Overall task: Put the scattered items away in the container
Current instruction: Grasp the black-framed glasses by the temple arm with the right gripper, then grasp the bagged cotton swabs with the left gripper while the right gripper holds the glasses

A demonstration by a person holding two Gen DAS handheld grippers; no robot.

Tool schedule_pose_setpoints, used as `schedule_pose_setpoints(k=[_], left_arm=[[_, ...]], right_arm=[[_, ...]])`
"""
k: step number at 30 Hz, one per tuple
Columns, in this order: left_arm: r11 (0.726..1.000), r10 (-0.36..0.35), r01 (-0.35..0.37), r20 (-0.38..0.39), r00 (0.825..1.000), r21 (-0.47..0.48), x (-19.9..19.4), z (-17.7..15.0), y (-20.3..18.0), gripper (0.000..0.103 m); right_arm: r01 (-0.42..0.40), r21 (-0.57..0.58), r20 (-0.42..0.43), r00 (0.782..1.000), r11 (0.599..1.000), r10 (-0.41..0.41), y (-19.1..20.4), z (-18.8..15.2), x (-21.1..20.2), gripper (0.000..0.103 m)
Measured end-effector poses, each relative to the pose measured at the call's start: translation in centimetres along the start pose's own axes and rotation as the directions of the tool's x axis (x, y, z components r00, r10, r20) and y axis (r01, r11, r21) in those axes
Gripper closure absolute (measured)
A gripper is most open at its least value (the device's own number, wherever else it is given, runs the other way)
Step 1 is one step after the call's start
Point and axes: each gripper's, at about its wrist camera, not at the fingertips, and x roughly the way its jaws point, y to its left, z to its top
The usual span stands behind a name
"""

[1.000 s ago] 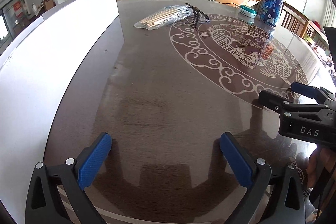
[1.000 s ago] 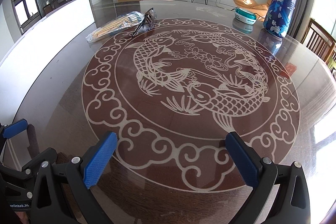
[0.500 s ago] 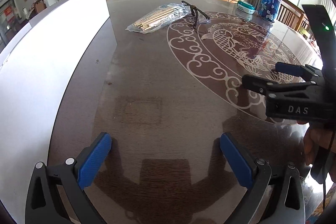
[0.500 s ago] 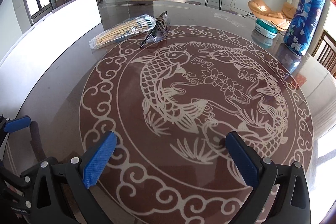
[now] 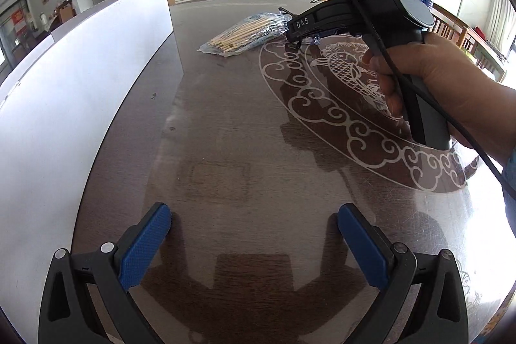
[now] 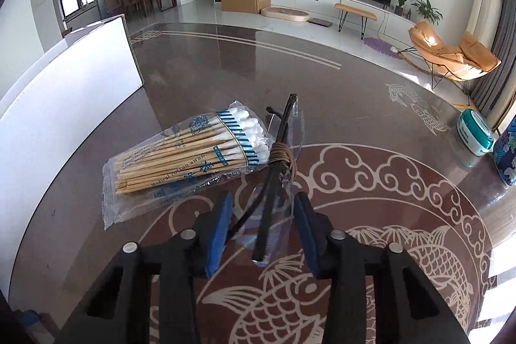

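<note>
So far nothing seems to be tidied away: as far as these views show, every loose item is on the counter [image 6: 371, 92] and none is in the container [image 6: 64, 105], the white-walled box along the left edge, whose inside is hidden.

At the left of the right wrist view lies the bag of cotton swabs [image 6: 190, 157], flat on the counter just right of the container wall. Its long axis runs from near-left to far-right, with the bare wooden stick ends toward the near left and the white cotton tips toward the far right.

Immediately right of the bag, and touching or nearly touching its tip end, are the safety glasses [image 6: 280, 157] (clear lens, black arms, a brown cord wound round the middle). Their folded arms run near to far, tilted a little rightward at the far end, with the near end between the blue pads.

The right gripper [image 6: 262, 228] is closing round that near end; the pads stand either side of the arms with a gap visible, so I judge the grasp not yet made. Farther right, a teal jar [image 6: 475, 132] and a blue patterned vase [image 6: 508, 150] stand well apart at the counter's right edge.

The left gripper [image 5: 254, 244] hangs wide apart and empty over bare counter beside the container.

Left to do, by my reading: the glasses, then the swabs.
</note>
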Motion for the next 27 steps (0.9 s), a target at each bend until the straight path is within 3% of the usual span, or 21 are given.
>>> schedule_pose_setpoints(k=[3, 7, 15, 20, 27], left_arm=[[1.000, -0.008, 0.008, -0.002, 1.000, 0.009, 0.1, 0.1, 0.0, 0.000], [0.991, -0.074, 0.075, -0.014, 0.997, 0.113, 1.1, 1.7, 0.2, 0.000], [0.987, -0.091, 0.091, -0.007, 0.996, 0.135, 7.1, 10.0, 2.5, 0.000], [0.979, -0.113, 0.113, -0.008, 0.994, 0.168, 9.8, 13.8, 3.1, 0.000], [0.967, -0.139, 0.138, -0.012, 0.990, 0.213, 11.6, 16.6, 2.4, 0.000]], right_arm=[[0.007, -0.033, 0.002, 1.000, 0.999, -0.007, -0.4, -0.6, -0.4, 0.073], [-0.015, 0.016, 0.010, 1.000, 1.000, 0.015, -2.6, -4.0, -2.8, 0.073], [0.006, 0.067, 0.011, 1.000, 0.998, -0.007, -6.4, -13.5, -10.2, 0.072], [0.018, 0.071, 0.010, 1.000, 0.997, -0.018, -6.2, -14.4, -10.8, 0.072], [0.018, 0.071, 0.010, 1.000, 0.997, -0.019, -6.1, -14.7, -11.0, 0.071]])
